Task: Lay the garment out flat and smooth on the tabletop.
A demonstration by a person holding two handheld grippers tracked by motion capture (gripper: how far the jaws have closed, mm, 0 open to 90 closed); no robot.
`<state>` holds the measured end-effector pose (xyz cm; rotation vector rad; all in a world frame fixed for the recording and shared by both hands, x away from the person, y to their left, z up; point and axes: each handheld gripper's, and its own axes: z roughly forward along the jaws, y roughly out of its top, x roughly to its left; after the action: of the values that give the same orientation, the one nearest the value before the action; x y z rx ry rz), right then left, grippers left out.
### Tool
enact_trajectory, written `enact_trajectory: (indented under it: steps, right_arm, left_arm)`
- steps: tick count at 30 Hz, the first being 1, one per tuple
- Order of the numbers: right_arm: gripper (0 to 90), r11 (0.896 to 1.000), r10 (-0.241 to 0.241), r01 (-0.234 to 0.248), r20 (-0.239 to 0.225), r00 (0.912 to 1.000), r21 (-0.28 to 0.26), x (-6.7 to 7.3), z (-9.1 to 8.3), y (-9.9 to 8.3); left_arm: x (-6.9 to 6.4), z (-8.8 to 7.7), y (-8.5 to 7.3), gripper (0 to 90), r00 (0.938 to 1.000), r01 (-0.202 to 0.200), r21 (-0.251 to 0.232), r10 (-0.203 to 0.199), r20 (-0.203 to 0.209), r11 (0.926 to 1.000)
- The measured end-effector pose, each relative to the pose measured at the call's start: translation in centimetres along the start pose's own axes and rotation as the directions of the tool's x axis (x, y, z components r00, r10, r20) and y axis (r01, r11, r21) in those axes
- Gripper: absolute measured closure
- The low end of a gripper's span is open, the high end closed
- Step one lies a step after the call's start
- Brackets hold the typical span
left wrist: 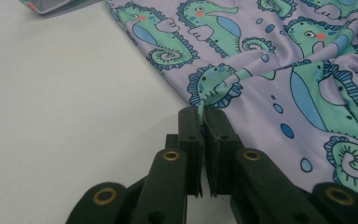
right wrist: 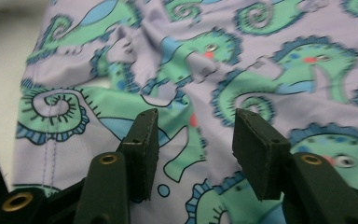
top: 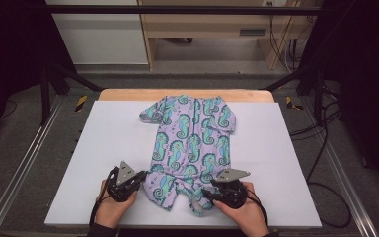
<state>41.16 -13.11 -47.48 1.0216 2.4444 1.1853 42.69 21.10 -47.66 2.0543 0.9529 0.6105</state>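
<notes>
A small lilac one-piece garment (top: 192, 138) printed with green and blue seahorses lies flat on the white board (top: 103, 148), neck end far, leg end near. My left gripper (top: 144, 179) is at the garment's near left leg. In the left gripper view the left gripper (left wrist: 203, 112) is shut on a pinched fold at the edge of the cloth (left wrist: 284, 70). My right gripper (top: 203, 194) is at the near right leg. In the right gripper view the right gripper (right wrist: 196, 121) stands open just over the fabric (right wrist: 261, 60), with nothing pinched between its pads.
The white board lies on a wooden tabletop (top: 128, 95) inside a dark metal frame (top: 177, 10). Cables (top: 325, 148) trail over the floor at the right. Bare board lies on both sides of the garment.
</notes>
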Motion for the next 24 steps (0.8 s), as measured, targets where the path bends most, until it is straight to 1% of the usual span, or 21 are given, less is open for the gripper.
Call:
enact_trajectory:
  steps: [5, 8, 11, 15, 19, 21, 24]
  right_arm:
    - [46.9, 0.997, -0.055, 0.056, -0.026, 0.9981, 0.045, 1.1, 0.3, -1.1]
    - [44.7, 0.998, -0.053, 0.055, -0.037, 0.9979, 0.033, 1.2, 0.0, -1.4]
    - [44.0, 0.999, -0.049, 0.050, -0.031, 0.9983, 0.019, 1.2, -0.5, -1.5]
    - [41.3, 0.999, -0.040, 0.040, 0.000, 0.9992, 0.001, 0.7, -1.2, -1.6]
    - [39.1, 0.999, -0.010, 0.011, 0.040, 0.9992, -0.047, -0.3, -2.1, -1.7]
    - [38.2, 0.998, 0.009, -0.006, 0.062, 0.9980, -0.056, -0.9, -2.4, -1.8]
    - [38.2, 0.997, 0.041, -0.035, 0.092, 0.9949, -0.067, -1.7, -2.6, -2.0]
  left_arm:
    - [-0.3, -0.3, 0.0, 86.4, 0.9999, -0.007, -0.005, 0.007, 0.009, 1.0000]
    - [-0.5, -0.7, -0.1, 86.3, 0.9998, -0.006, -0.013, 0.006, 0.021, 0.9999]
    - [-0.6, -1.2, -0.4, 86.3, 0.9994, -0.008, -0.015, 0.009, 0.033, 0.9999]
    - [-0.8, -2.2, -1.0, 86.3, 0.9982, -0.011, -0.004, 0.011, 0.059, 0.9999]
    - [-1.2, -3.0, -1.6, 86.0, 0.9962, -0.017, 0.005, 0.016, 0.085, 0.9998]
    - [-1.4, -3.2, -1.8, 84.4, 0.9960, -0.023, -0.001, 0.023, 0.086, 0.9997]
    - [-1.4, -3.3, -1.7, 82.5, 0.9964, -0.027, -0.024, 0.029, 0.080, 0.9994]
